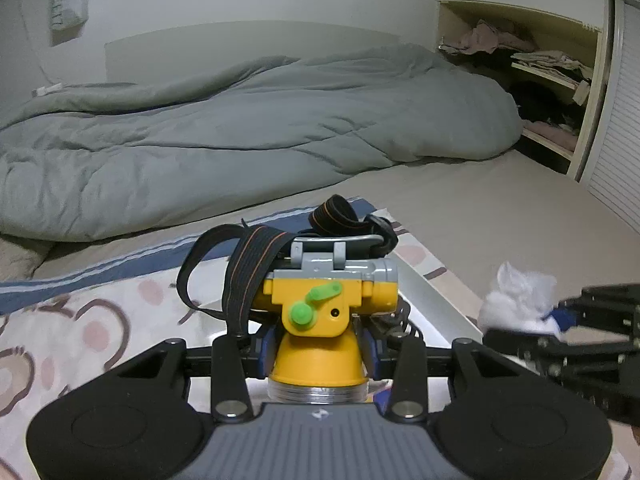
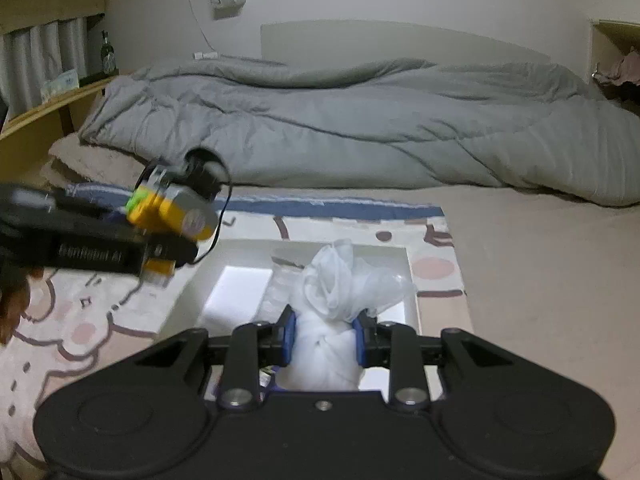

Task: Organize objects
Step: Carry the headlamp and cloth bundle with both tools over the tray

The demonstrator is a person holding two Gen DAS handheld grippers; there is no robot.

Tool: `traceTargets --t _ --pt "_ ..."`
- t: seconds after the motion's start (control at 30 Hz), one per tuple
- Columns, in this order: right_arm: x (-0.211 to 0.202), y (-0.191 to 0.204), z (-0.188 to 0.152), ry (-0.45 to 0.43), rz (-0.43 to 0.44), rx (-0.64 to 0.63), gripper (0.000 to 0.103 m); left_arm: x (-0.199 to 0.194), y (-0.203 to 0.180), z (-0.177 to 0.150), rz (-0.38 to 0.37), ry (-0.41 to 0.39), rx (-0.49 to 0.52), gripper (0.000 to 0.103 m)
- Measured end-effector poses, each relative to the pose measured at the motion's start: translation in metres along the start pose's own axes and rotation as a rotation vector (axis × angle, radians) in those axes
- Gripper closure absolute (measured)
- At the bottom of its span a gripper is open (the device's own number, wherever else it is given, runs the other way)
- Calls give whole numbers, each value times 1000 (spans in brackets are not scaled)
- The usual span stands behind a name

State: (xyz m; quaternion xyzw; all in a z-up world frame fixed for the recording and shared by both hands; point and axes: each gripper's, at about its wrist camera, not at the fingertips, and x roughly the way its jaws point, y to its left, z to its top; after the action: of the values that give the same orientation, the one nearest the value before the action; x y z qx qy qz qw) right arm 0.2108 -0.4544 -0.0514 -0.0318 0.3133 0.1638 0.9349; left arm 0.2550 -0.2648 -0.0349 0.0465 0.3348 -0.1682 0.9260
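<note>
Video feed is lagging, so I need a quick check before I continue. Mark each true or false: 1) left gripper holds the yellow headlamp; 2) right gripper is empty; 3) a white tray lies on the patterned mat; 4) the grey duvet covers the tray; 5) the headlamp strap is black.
1) True: the left gripper is shut on the yellow headlamp.
2) False: the right gripper is shut on a white plastic bag.
3) True: the white tray lies on the patterned mat.
4) False: the grey duvet lies farther back on the bed.
5) True: the strap is black with thin orange lines.
</note>
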Motion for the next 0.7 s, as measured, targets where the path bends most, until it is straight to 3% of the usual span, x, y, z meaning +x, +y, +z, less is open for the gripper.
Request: traceTargets --t 0.23,0.7 --pt "28 -21 -17 25 17 23 74 58 -14 9 -36 5 -23 60" --pt "68 -50 -58 115 68 57 74 164 -35 14 -90 -36 72 60"
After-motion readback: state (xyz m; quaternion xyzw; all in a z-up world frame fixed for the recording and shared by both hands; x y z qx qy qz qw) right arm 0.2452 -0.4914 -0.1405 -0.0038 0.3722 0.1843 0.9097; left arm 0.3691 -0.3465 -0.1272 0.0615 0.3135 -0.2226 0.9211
